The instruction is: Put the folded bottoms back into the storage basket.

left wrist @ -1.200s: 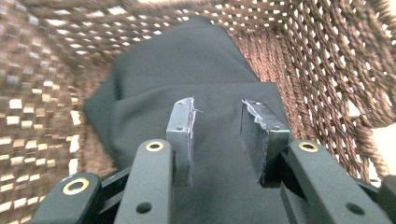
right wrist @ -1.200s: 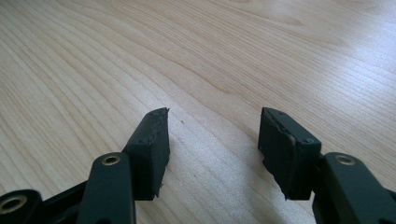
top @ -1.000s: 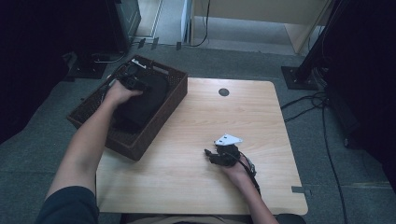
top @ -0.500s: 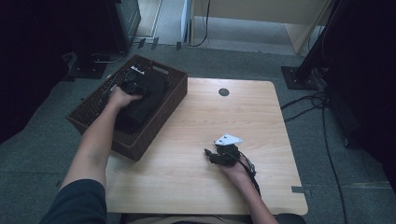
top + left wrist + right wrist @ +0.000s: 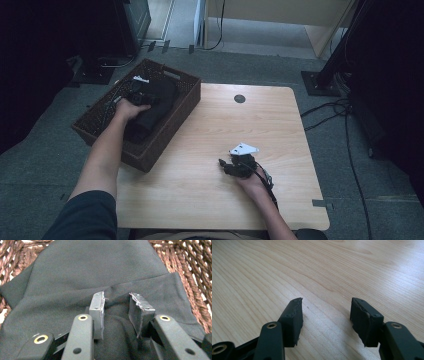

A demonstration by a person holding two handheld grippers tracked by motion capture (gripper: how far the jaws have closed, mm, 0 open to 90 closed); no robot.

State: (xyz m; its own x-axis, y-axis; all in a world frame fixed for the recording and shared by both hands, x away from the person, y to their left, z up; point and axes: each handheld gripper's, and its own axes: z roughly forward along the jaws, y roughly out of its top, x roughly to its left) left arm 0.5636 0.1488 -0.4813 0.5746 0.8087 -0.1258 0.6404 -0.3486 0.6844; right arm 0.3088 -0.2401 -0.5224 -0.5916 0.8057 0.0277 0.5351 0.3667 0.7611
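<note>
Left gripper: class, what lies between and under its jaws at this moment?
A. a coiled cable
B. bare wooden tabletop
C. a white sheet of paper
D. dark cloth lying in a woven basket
D: in the left gripper view the left gripper has its jaws parted over a fold of dark cloth, with the brown woven basket around it.

The wicker basket (image 5: pixel 170 125) sits on the worktop (image 5: pixel 210 200) at its left rear corner. The folded garment (image 5: pixel 155 102) lies in the basket. The right claw (image 5: pixel 226 167) rests on the worktop, right of the basket.
</note>
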